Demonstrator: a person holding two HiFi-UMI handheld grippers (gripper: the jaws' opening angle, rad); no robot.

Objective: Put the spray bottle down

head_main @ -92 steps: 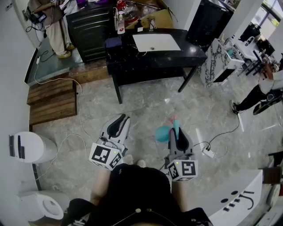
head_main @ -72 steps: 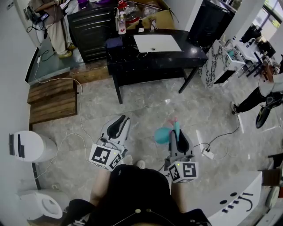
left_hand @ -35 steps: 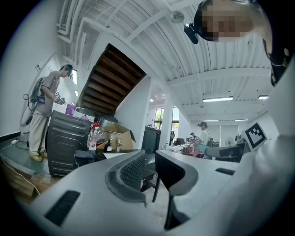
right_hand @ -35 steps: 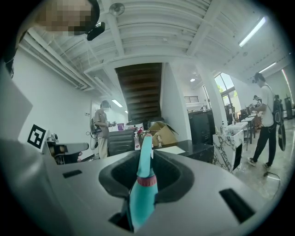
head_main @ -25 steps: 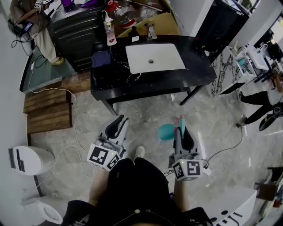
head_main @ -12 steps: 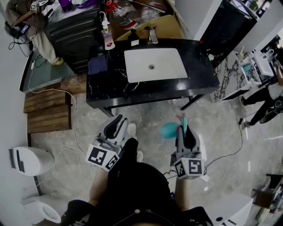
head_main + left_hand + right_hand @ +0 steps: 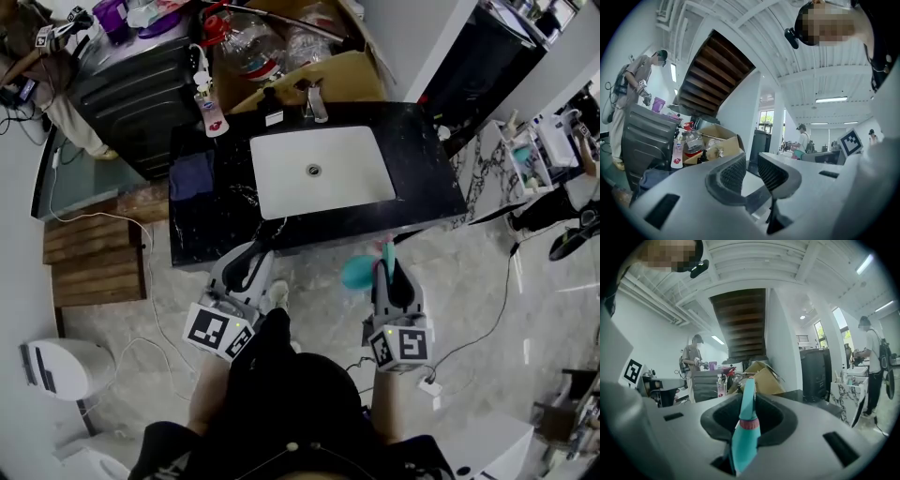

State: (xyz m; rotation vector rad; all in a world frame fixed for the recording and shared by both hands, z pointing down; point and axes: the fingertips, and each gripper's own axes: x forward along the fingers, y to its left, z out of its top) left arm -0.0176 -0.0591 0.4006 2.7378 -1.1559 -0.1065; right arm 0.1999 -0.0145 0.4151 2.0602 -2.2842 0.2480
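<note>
Teal plastic identifies the spray bottle (image 7: 357, 273). I find it clamped in the right claw (image 7: 388, 265), held in the air above the marble floor (image 7: 506, 309) and resting on nothing. In the right gripper view the bottle's neck, with its pink collar, stands between the two jaws and both press on it. The spray head rises at 12 o'clock above them. In the head view the round body juts out at 9 o'clock from that claw.

I record the left claw (image 7: 255, 255) as empty. Its jaws stand a little apart in the left gripper view, with nothing between them.

The black surface (image 7: 427, 192) lies at 12 o'clock of both claws. The left claw's tips overlap its near edge in the head view; I cannot tell whether they touch it. The right claw and the bottle sit just short of that edge.

A white basin (image 7: 319, 173) is set into the surface, with a tap (image 7: 317, 101) at its 12 o'clock. A dark blue cloth (image 7: 192, 175) lies on the surface at 9 o'clock of the basin. A pump bottle (image 7: 208, 103) stands at its 10 o'clock, on the far corner. A cardboard box (image 7: 323, 70) sits behind the tap. Wooden steps (image 7: 94, 262) lie on the floor at 9 o'clock of the left claw.
</note>
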